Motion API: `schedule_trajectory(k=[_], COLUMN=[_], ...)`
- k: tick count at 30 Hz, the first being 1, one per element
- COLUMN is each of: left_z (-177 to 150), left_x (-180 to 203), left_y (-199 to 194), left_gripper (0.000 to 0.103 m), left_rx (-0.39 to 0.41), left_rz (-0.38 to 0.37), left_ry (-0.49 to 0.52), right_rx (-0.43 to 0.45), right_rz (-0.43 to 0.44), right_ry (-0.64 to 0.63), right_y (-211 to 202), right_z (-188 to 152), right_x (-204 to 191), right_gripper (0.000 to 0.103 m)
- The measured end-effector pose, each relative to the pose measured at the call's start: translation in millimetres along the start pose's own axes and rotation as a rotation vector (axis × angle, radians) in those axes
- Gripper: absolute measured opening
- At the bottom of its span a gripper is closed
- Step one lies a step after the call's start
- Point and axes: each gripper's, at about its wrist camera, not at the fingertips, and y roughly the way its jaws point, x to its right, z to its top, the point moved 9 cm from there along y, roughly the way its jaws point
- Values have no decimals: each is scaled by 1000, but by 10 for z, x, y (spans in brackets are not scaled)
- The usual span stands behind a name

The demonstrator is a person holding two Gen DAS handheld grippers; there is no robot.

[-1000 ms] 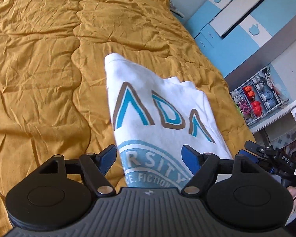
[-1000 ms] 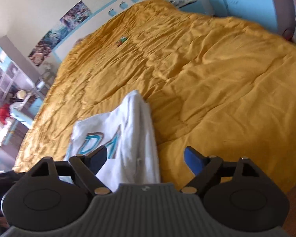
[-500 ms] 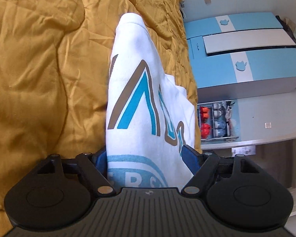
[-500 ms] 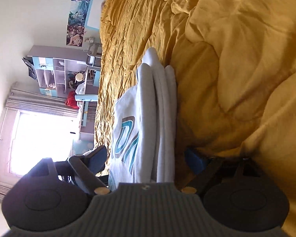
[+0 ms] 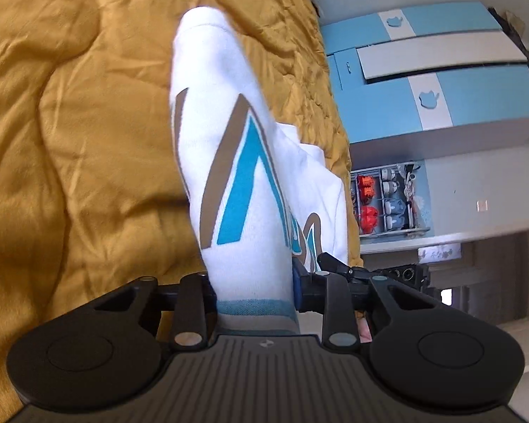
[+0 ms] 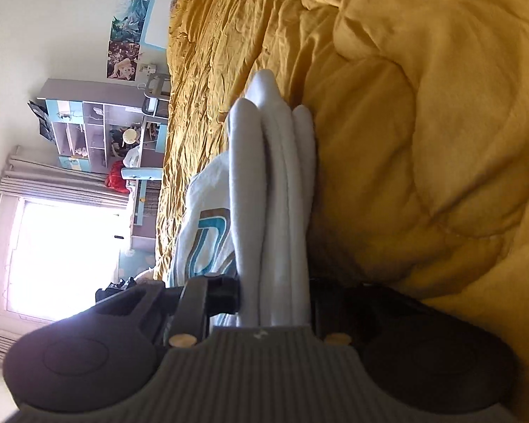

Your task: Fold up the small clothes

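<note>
A folded white shirt [image 5: 229, 134] with blue and brown lettering lies on the yellow duvet [image 5: 88, 123]. My left gripper [image 5: 254, 290] has rolled onto its side, and its jaws are closing on the shirt's near edge. The fabric is between the pads and both press on it. In the right wrist view the shirt [image 6: 282, 183] shows as several stacked white layers on the duvet [image 6: 423, 141]. My right gripper [image 6: 275, 299] is also rolled over. Its jaws are closing on that stacked edge, with the pads tight against the cloth.
A blue and white wardrobe [image 5: 423, 81] and a shoe rack [image 5: 388, 197] stand beside the bed. A desk with shelves [image 6: 98, 130], a bright window [image 6: 63, 257] and wall posters [image 6: 127, 46] are on the other side. The wrinkled duvet stretches far beyond the shirt.
Both grippers came down to the shirt's near edge and rolled sideways. Their jaws went from wide apart to closed on the fabric.
</note>
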Motion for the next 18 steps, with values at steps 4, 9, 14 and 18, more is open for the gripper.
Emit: schedule_trajectory(k=[4, 9, 14, 18], left_z=[69, 204, 363, 385], left_x=[349, 769, 1120, 1071], left_y=[41, 86, 296, 611], left_gripper=[33, 31, 31, 31], left_rx=[8, 29, 41, 29], left_rz=[29, 20, -54, -69], left_ry=[118, 193, 200, 146], right_rx=[8, 73, 179, 184], right_rz=[-95, -126, -116, -152], right_ry=[-60, -83, -139, -152], right_y=[-106, -375, -846, -1039], right_z=[105, 341, 733, 1023], right_x=[-212, -495, -786, -775], right_gripper=[16, 16, 16, 18])
